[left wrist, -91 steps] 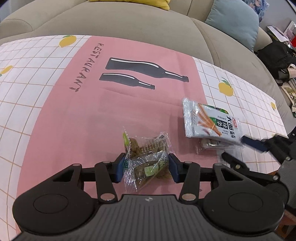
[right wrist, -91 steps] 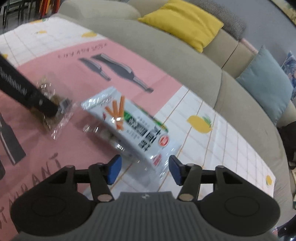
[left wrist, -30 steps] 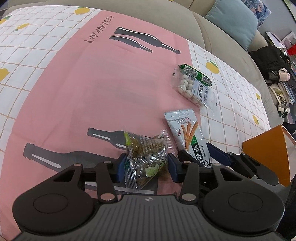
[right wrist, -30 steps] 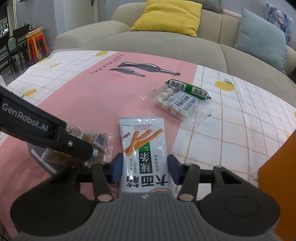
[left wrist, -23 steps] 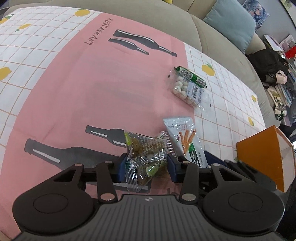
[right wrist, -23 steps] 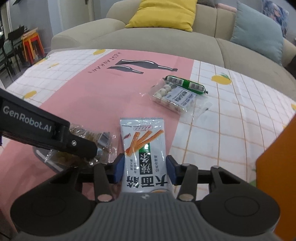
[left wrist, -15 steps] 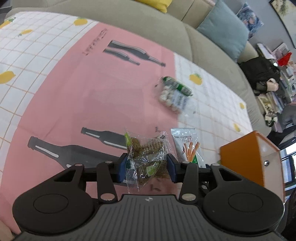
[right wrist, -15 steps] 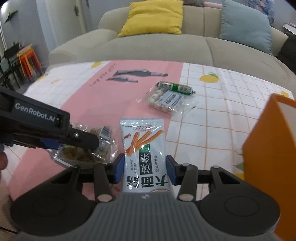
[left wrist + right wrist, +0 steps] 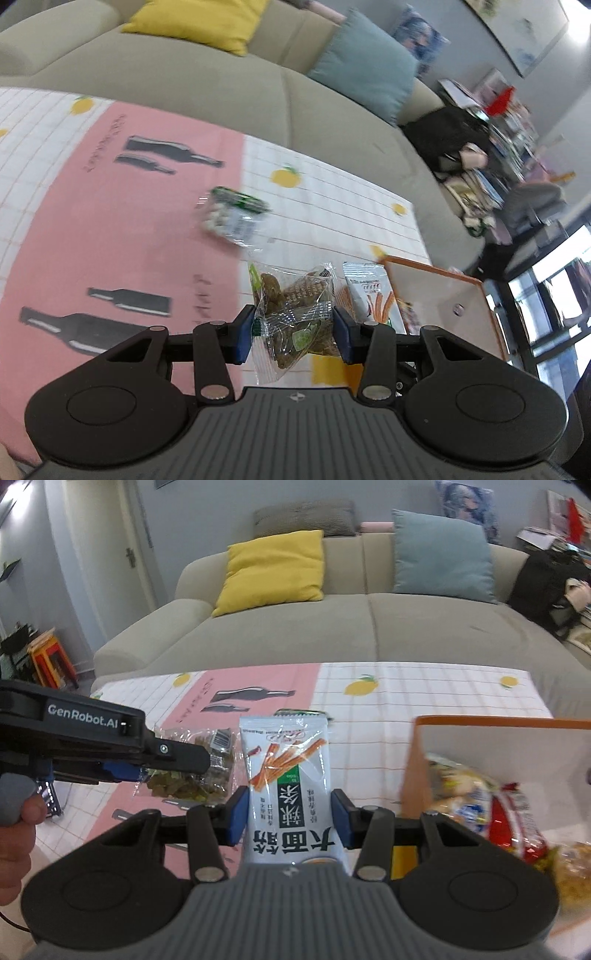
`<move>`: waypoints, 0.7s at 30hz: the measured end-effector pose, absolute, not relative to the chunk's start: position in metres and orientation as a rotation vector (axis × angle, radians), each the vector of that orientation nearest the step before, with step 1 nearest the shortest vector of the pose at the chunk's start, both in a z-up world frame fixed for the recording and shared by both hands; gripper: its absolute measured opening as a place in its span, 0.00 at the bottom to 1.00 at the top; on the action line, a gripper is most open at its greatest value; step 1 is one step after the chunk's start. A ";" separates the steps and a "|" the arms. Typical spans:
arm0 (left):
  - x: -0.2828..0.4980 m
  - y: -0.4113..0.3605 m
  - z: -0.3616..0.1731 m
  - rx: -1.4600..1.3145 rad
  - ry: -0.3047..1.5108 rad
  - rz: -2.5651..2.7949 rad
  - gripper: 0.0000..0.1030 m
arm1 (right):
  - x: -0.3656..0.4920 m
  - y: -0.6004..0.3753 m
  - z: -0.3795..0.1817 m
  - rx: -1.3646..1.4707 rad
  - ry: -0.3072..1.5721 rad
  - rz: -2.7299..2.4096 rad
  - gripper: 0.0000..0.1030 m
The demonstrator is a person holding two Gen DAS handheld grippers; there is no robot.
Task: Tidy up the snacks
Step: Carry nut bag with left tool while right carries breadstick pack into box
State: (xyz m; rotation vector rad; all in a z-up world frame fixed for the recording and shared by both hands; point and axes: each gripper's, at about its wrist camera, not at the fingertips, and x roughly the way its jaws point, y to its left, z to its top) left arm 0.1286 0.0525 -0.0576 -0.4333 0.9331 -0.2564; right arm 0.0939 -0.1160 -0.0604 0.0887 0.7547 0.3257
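While both hand-held grippers stay clamped, left [image 9: 293, 334] on clear packet [image 9: 295, 314], right [image 9: 286, 816] on white packet [image 9: 291, 794], orange box [image 9: 480, 746] now near.

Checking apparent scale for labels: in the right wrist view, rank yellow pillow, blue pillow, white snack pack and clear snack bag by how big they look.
1. White snack pack, inflated by nearness to the camera
2-3. Blue pillow and yellow pillow, look alike
4. Clear snack bag, partly hidden by the left gripper

Glossy crinkled plastic snack packets [image 9: 288, 775] — matt cloth tablecloth [image 9: 110, 221]
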 end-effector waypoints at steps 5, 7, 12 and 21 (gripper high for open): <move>0.133 0.012 -0.043 -0.375 0.939 -0.345 0.48 | 0.088 -0.153 -0.041 0.082 0.770 0.276 0.45; 0.136 -0.005 -0.039 -0.352 0.942 -0.381 0.48 | 0.086 -0.169 -0.034 0.065 0.771 0.258 0.45; 0.147 -0.049 -0.034 -0.305 0.959 -0.470 0.48 | 0.087 -0.206 -0.023 -0.001 0.775 0.208 0.45; 0.169 -0.121 -0.041 -0.210 0.994 -0.593 0.48 | 0.100 -0.266 -0.023 -0.118 0.817 0.101 0.45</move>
